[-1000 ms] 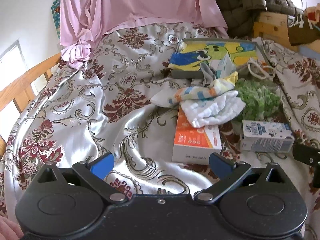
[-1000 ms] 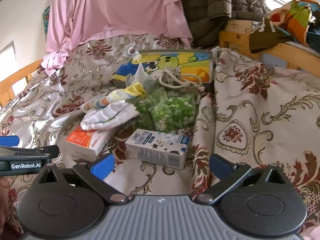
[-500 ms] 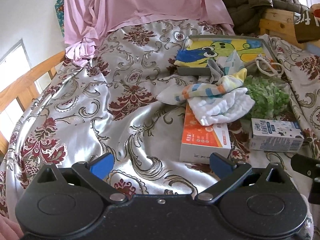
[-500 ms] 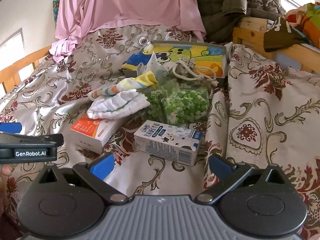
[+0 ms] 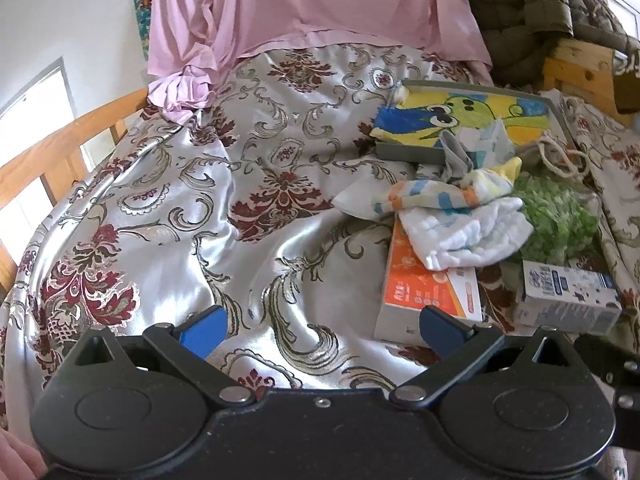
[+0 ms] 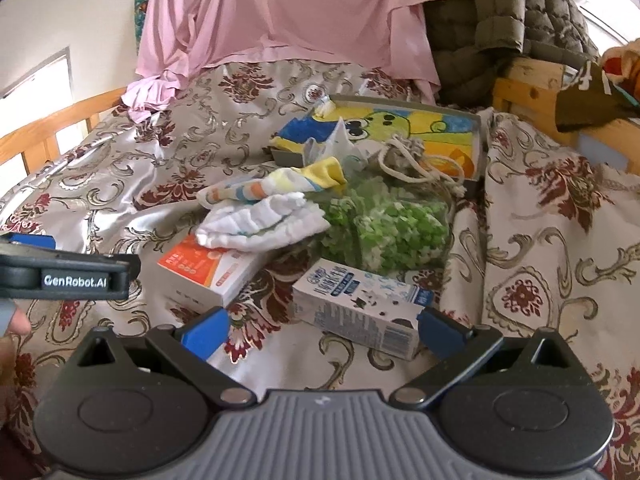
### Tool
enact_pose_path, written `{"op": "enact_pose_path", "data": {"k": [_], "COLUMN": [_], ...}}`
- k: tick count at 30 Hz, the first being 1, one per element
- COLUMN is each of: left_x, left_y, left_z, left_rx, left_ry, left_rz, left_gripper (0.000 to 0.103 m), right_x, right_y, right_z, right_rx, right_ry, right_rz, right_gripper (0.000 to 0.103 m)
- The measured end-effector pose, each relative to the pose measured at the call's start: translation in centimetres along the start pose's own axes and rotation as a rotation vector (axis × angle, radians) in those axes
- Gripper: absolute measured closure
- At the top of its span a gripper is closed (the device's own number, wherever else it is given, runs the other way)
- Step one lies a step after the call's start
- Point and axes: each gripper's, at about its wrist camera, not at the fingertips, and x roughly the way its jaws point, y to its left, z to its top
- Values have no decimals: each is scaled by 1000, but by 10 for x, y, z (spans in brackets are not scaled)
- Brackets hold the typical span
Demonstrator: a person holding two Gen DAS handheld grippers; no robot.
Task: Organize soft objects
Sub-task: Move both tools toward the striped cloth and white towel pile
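Left gripper [image 5: 320, 330]: held low over the bed, its blue-tipped fingers [image 5: 204, 330] spread wide with nothing between them.
Right gripper [image 6: 320, 330]: likewise released, fingers apart and empty, held just short of the blue-and-white carton [image 6: 360, 304].
Bed cover: a silver satin spread with maroon floral pattern [image 5: 180, 208] is seen under everything.
Soft objects: a white folded cloth [image 6: 260, 224] is draped over one end of an orange-and-white flat box [image 6: 204, 268]; a striped yellow, orange and blue cloth [image 6: 276, 186] lies touching it on the far side.
Green item: a fluffy green bundle [image 6: 392, 228], possibly inside clear wrapping, is seen just beside the white cloth and behind the carton.
Tray: a grey shallow tray lined with a cartoon-print towel [image 6: 476, 124] sits behind the pile, with a coil of beige rope [image 6: 404, 156] on its near edge.
Background: a pink sheet [image 6: 300, 16] is hung at the head of the bed.
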Motion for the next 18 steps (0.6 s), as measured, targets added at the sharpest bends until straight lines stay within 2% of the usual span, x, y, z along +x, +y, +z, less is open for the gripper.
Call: {"op": "enact_pose_path", "data": {"k": [9,18], "left_x": [6,24], "left_y": [5,-5], "left_z": [11,34], "left_rx": [-20,71], "left_ry": [-37,-53], "left_rz": [-23,-40], "left_gripper": [1,1], "right_x": [4,16], "right_y": [-3,-20], "right_z": [6,22], "right_rx": [3,29], "right_ry": [-47,-118], "right_rz": [-14,-36], "right_gripper": [0,0]}}
